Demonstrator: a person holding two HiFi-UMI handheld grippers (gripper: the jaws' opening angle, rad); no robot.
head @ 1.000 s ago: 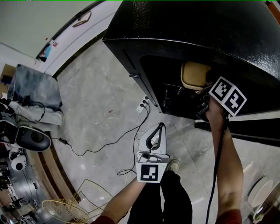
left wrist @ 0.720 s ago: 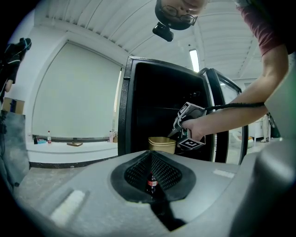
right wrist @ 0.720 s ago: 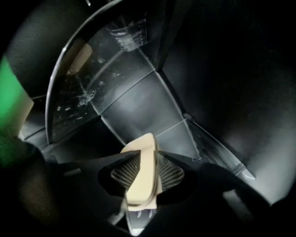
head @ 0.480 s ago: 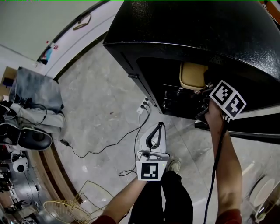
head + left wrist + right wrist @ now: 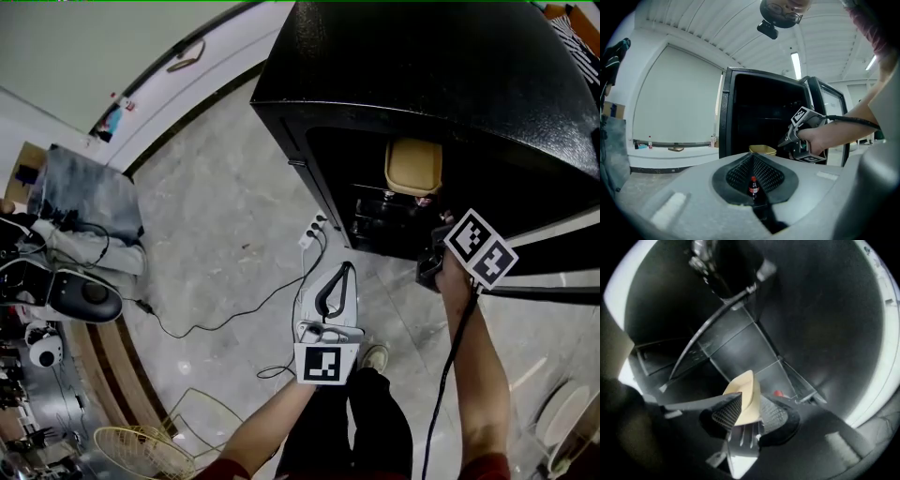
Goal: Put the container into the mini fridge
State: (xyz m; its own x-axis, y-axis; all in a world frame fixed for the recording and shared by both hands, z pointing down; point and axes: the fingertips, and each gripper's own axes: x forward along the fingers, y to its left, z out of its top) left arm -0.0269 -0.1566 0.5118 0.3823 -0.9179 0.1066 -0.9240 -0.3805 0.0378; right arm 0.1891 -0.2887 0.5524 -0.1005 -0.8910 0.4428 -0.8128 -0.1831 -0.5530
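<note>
Tan plastic container [image 5: 412, 167] sits on a shelf inside the open black mini fridge [image 5: 422, 75]. Right gripper [image 5: 433, 266] is at the fridge mouth. Its jaws have just been opening and are spread wide, container seen in the gap, pads off it. Left gripper [image 5: 347, 271] is below the fridge, fingers pressed together, empty. White power strip [image 5: 313, 229] lies by the fridge base. Lower fridge interior is dark, contents unclear.

Lab; floor cables [image 5: 225, 317], equipment clutter [image 5: 58, 281]

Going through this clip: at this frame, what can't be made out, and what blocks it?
1. Head view: the right gripper tips sit under its marker cube. Its own view shows jaws that have just been opening, the container between them, ungripped.
2. Right gripper view: red object in the mini fridge, half behind a jaw, too small to identify.
3. Left gripper view: container contents; only its rim shows.
</note>
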